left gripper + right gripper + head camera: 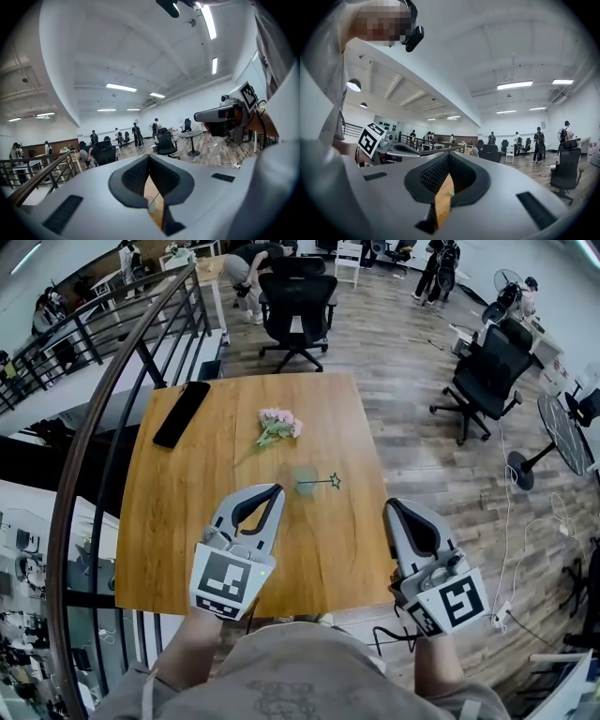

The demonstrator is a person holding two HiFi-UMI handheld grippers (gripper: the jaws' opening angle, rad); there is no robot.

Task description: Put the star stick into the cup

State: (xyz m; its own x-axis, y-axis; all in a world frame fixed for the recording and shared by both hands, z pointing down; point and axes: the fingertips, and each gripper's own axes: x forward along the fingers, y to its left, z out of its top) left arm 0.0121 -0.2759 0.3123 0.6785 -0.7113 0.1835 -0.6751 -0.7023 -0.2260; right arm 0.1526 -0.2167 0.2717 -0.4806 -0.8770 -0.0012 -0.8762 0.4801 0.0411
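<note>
Right gripper [390, 506] is fully closed on nothing: in its own view the dark ribbed pads meet at the tips and only bare wood shows through the gap behind them. Left gripper [277, 489] reads the same to me, tips together and empty. I hold both low over the near edge of the square wooden table [187, 521], well apart from each other.

Between and beyond them stands the small translucent pale-green cup [305, 480]. The thin dark stick with the outlined star on its end [324, 483] runs from the cup's rim out to the right. In the left gripper view I see the cup through the jaw gap with the stick slanting up out of it, so I judge the stick to be inside already, leaning on the rim.

If that holds, the placing step is over and the next move is only to draw both grippers clear without nudging the cup. A black phone [182, 413] and a pink flower bunch [278, 426] lie farther back, out of the way.
</note>
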